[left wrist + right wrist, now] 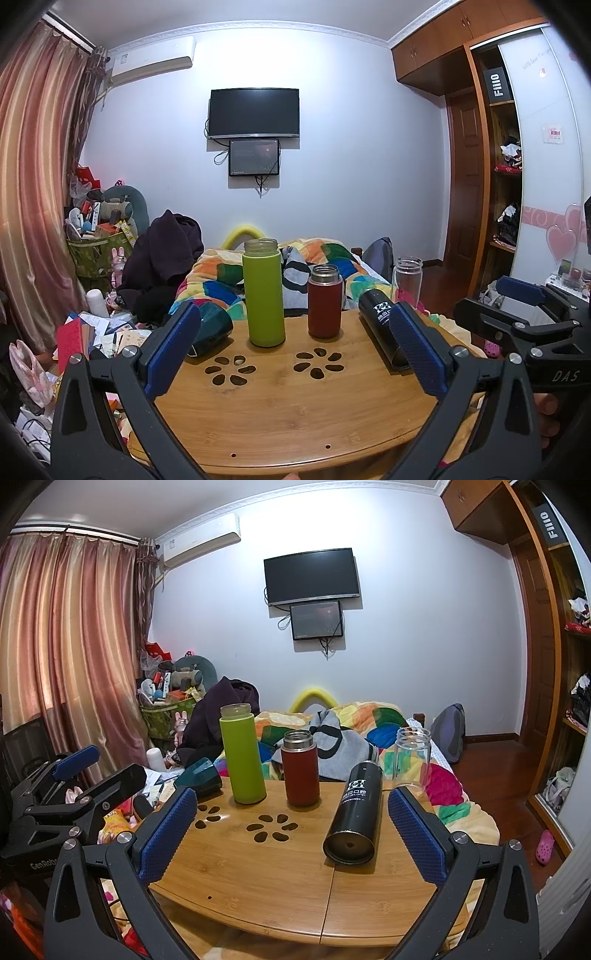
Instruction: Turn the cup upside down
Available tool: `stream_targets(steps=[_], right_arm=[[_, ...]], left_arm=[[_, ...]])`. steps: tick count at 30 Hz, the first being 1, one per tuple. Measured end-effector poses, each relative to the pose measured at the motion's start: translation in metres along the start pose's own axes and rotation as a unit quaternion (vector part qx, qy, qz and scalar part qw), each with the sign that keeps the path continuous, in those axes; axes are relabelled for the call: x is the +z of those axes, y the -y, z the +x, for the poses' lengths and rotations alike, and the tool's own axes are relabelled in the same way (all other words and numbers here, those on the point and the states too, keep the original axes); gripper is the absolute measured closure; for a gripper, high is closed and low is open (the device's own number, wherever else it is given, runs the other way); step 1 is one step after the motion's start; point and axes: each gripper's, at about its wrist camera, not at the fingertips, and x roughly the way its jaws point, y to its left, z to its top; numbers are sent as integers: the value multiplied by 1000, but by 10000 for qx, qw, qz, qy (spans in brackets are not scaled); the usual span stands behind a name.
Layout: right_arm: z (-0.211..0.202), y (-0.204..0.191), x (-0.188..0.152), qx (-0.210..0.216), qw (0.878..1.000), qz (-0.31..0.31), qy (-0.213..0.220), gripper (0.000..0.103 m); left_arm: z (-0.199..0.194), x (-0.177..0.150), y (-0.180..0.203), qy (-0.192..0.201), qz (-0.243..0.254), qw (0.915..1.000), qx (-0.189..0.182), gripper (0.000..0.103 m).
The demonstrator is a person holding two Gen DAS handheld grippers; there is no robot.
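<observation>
On the bamboo table (280, 402) (280, 882) stand a green cup (264, 293) (242, 755), a red cup (325, 301) (300, 768) and a clear glass cup (407, 282) (412, 760), all mouth up. A black cup (384, 332) (356, 812) lies on its side at the right. A dark teal cup (212, 330) (199, 777) lies tipped at the left edge. My left gripper (295, 350) is open and empty, near the table's front. My right gripper (291, 834) is open and empty, with the black cup between its fingers' line.
Flower-shaped cutouts (231, 369) (271, 827) pierce the tabletop. Behind the table lies a bed with a patchwork blanket (221, 273) (388, 720) and dark clothes (162, 254). Clutter (99, 332) fills the floor at left. A wardrobe (495, 166) stands at right.
</observation>
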Motion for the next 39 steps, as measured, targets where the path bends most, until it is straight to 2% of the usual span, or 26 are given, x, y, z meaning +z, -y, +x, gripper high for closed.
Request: stream_targets(steps=[39], right_arm=[[-4,-3,3,5,10000,-60,63,0]], left_arm=[[-4,4,0,42,0,10000,10,0]])
